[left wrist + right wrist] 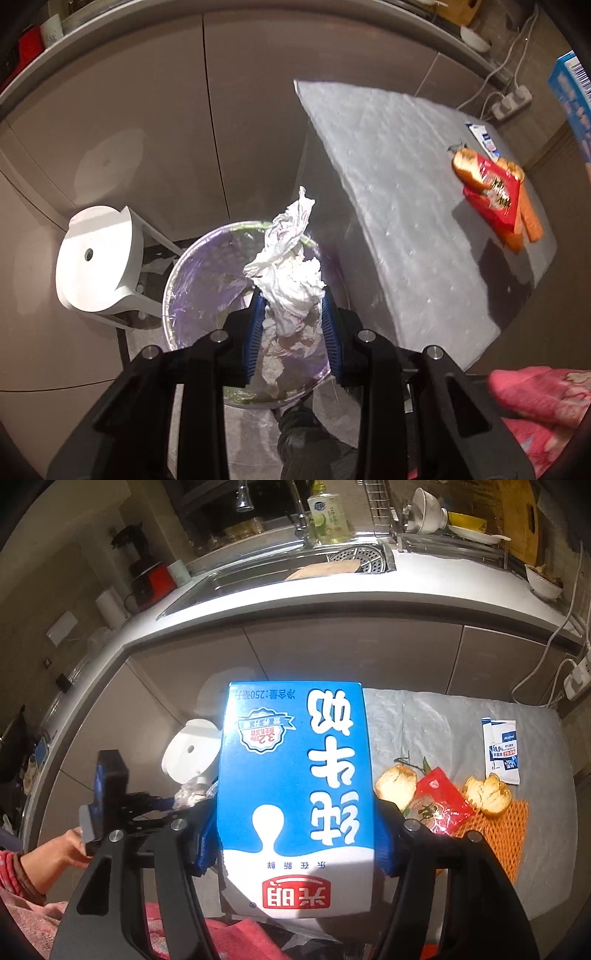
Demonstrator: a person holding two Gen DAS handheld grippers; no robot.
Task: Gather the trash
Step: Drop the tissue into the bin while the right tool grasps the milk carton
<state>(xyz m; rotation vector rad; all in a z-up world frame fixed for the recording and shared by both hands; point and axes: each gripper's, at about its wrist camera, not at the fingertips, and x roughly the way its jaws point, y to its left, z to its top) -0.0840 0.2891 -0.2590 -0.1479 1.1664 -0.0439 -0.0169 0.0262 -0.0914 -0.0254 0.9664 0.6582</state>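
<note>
A crumpled white tissue (284,266) is pinched between the blue pads of my left gripper (291,299), which is shut on it. It hangs right over the round trash bin (168,291), which has a clear plastic liner and paper scraps inside. My right gripper (295,812) is shut on a blue and white milk carton (295,794), held upside down above the table's near side. The carton's corner (570,96) also shows at the upper right of the left wrist view.
The grey-covered table (388,166) beside the bin holds a red wrapper (439,801), orange foam net (506,823), two peel pieces (395,786), and a wipe packet (500,753). A white stool (96,258) stands left of the bin. Cabinets and a counter with a sink (280,572) lie behind.
</note>
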